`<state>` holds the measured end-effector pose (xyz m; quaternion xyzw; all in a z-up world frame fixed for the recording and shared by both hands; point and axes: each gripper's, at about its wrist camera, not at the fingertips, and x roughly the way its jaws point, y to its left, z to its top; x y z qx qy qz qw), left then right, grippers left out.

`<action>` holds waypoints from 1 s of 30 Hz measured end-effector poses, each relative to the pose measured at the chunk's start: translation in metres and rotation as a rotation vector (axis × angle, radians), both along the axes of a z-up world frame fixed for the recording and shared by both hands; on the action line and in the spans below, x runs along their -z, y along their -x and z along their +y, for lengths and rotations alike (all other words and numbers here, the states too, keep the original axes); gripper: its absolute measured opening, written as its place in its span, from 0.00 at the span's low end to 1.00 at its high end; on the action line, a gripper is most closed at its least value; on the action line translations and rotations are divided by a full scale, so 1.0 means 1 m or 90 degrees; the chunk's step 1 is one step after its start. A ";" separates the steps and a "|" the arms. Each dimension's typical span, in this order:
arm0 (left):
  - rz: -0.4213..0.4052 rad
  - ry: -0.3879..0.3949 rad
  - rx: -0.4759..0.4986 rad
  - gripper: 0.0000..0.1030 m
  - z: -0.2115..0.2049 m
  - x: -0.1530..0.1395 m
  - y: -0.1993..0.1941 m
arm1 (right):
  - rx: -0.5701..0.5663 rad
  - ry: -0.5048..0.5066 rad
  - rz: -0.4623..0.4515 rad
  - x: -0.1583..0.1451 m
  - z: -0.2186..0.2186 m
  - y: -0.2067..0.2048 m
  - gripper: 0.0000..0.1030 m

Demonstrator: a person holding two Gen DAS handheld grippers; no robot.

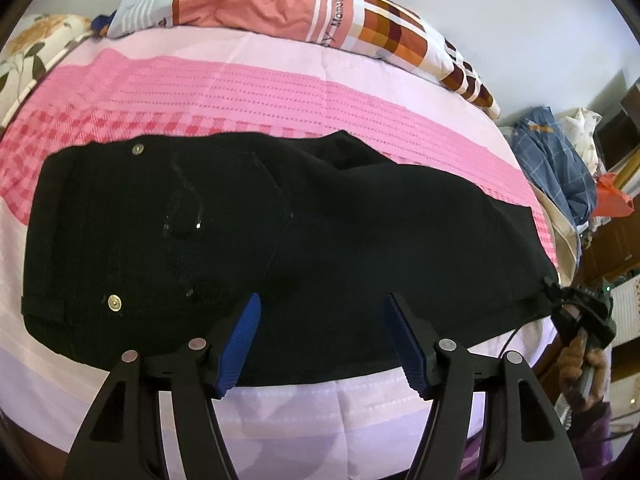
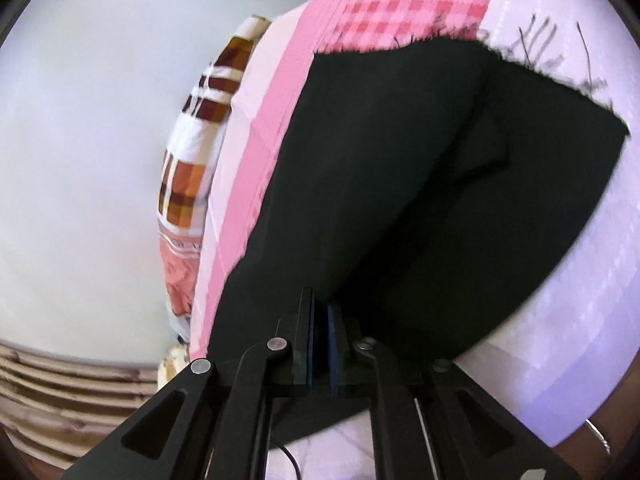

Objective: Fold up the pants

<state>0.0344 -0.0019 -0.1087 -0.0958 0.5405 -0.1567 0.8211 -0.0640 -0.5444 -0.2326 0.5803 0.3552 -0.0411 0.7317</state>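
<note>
Black pants (image 1: 280, 240) lie flat across the pink bed, waistband with brass buttons at the left, leg ends at the right. My left gripper (image 1: 320, 344) is open, its blue pads (image 1: 240, 344) hovering over the near edge of the pants at mid-length, holding nothing. My right gripper (image 1: 576, 308) is at the far right end of the pants. In the right wrist view the right gripper (image 2: 322, 344) is shut on the black pants (image 2: 420, 180) at their near edge, with the cloth stretching away to a frayed hem.
The bed cover (image 1: 256, 92) is pink, checked and pale lilac. A salmon and checked pillow (image 1: 320, 8) lies along the far edge by the wall. A pile of clothes (image 1: 560, 160) is off the bed's right end.
</note>
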 end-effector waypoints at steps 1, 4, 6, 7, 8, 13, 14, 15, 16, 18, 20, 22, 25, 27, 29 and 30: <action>0.001 0.001 0.000 0.67 -0.001 0.000 0.000 | 0.011 -0.017 -0.002 0.005 -0.004 -0.001 0.10; 0.011 0.013 -0.002 0.67 -0.002 0.003 -0.001 | 0.024 -0.031 0.008 0.013 -0.014 -0.010 0.09; 0.021 0.012 -0.001 0.67 -0.004 0.006 -0.002 | 0.014 -0.014 0.004 0.003 -0.013 -0.019 0.07; 0.025 0.011 0.000 0.67 -0.004 0.006 -0.002 | -0.003 0.008 -0.021 -0.014 -0.011 -0.027 0.07; 0.027 0.009 0.000 0.67 -0.004 0.007 -0.002 | -0.018 0.035 -0.036 -0.030 -0.007 -0.035 0.07; 0.034 0.017 -0.005 0.67 -0.002 0.003 -0.004 | -0.079 0.131 -0.181 -0.131 0.013 -0.053 0.06; 0.031 0.020 -0.007 0.67 -0.001 0.001 -0.004 | -0.087 0.154 -0.223 -0.149 0.017 -0.044 0.06; 0.027 0.023 -0.009 0.67 0.000 -0.001 -0.004 | -0.094 0.180 -0.246 -0.161 0.022 -0.035 0.06; 0.022 0.026 -0.010 0.68 0.001 -0.002 -0.004 | -0.102 0.212 -0.248 -0.170 0.029 -0.020 0.06; 0.017 0.029 -0.012 0.72 0.003 -0.004 -0.004 | -0.101 0.208 -0.218 -0.163 0.033 0.006 0.06; 0.023 0.038 -0.018 0.73 0.005 -0.001 -0.005 | -0.095 0.208 -0.151 -0.140 0.034 0.024 0.06; 0.041 0.049 -0.020 0.73 0.005 0.005 -0.008 | -0.086 0.179 -0.067 -0.101 0.028 0.035 0.06; 0.064 0.057 -0.021 0.73 0.002 0.014 -0.011 | -0.041 0.101 0.042 -0.034 0.007 0.045 0.06; 0.082 0.060 -0.015 0.73 -0.002 0.016 -0.011 | -0.019 0.029 0.058 -0.011 -0.001 0.048 0.06; 0.076 0.061 -0.012 0.73 -0.004 0.012 -0.008 | -0.020 0.030 0.062 -0.012 -0.003 0.047 0.05; 0.064 0.056 -0.012 0.73 -0.004 0.008 -0.006 | -0.022 0.041 0.061 -0.017 -0.004 0.046 0.05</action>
